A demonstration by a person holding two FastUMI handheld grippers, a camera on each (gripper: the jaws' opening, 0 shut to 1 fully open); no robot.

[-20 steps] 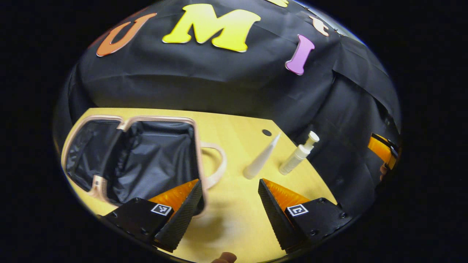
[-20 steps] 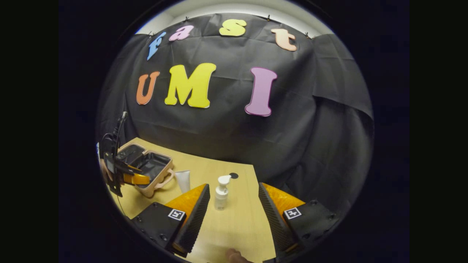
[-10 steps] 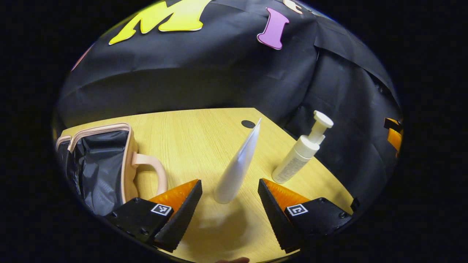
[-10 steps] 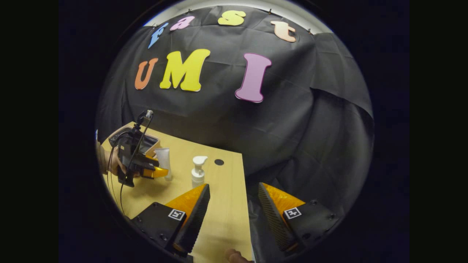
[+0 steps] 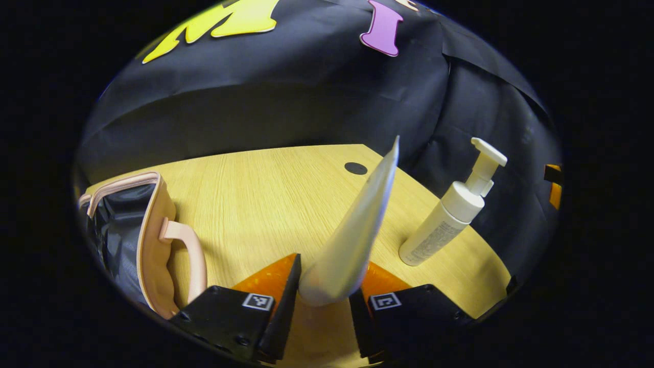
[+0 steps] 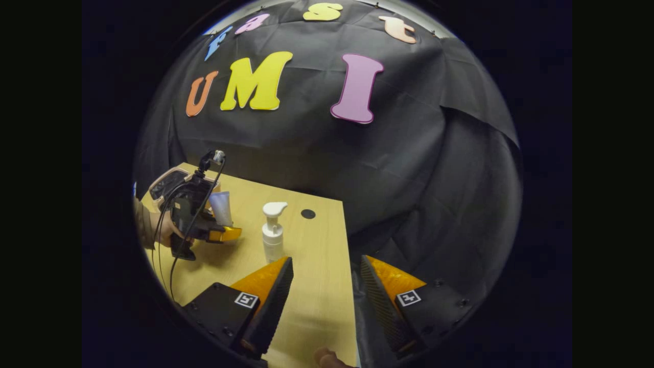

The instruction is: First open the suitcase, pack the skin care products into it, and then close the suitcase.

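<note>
Packing step: left hand-held gripper (image 5: 323, 306) clamped on tube (image 5: 357, 235); next, carry to open suitcase (image 5: 148, 240) at 9 o'clock. Right hand-held gripper (image 6: 324, 301) apart, idle.

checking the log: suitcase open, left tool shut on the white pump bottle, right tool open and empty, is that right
Not quite: the left tool is shut on the white squeeze tube, as the left gripper view shows. The white pump bottle stands free on the light wooden table. The pink suitcase is open; the right tool is open, empty.
</note>
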